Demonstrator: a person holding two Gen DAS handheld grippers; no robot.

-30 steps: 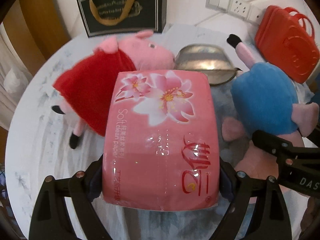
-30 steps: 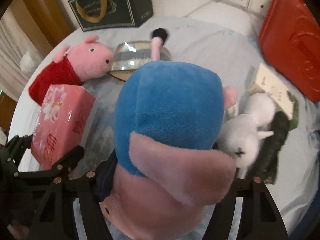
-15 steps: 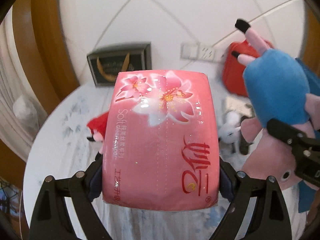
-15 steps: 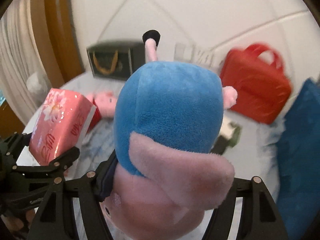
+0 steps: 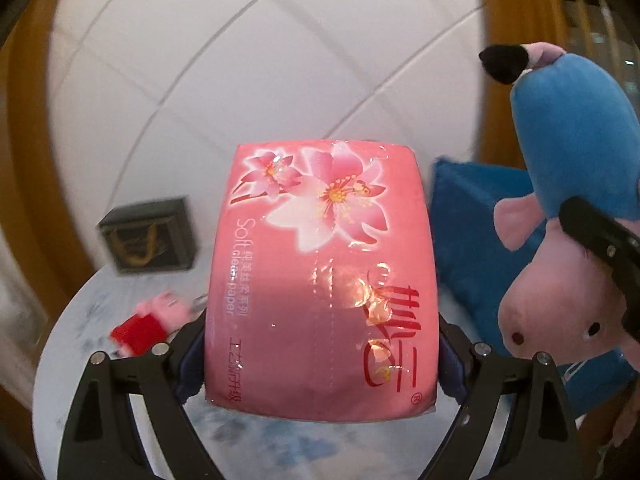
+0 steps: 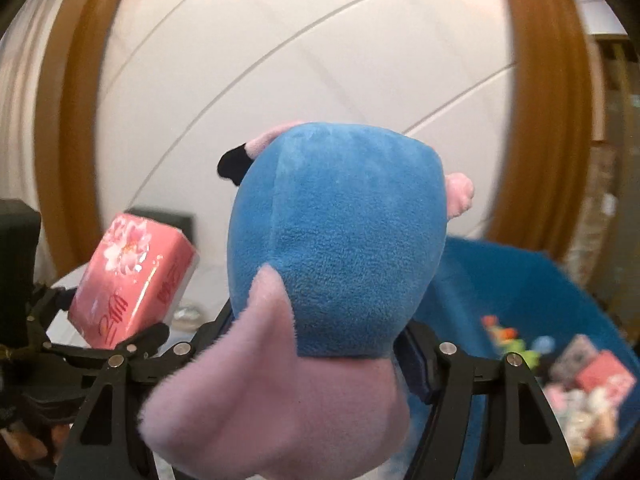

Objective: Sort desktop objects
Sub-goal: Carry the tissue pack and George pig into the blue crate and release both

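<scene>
Pink, glossy plastic-wrapped tissue pack [image 5: 320, 280] sits clamped between the pads of my left tool [image 5: 320, 354], held up in the air above the round white desk [image 5: 72, 344]. A red-dressed pink plush pig [image 5: 148, 324] lies near the desk's far edge. My right tool [image 6: 316, 364] grips the blue-shirted pink plush pig [image 6: 336, 240], raised beside a blue bin [image 6: 532, 284] of small items.
</scene>
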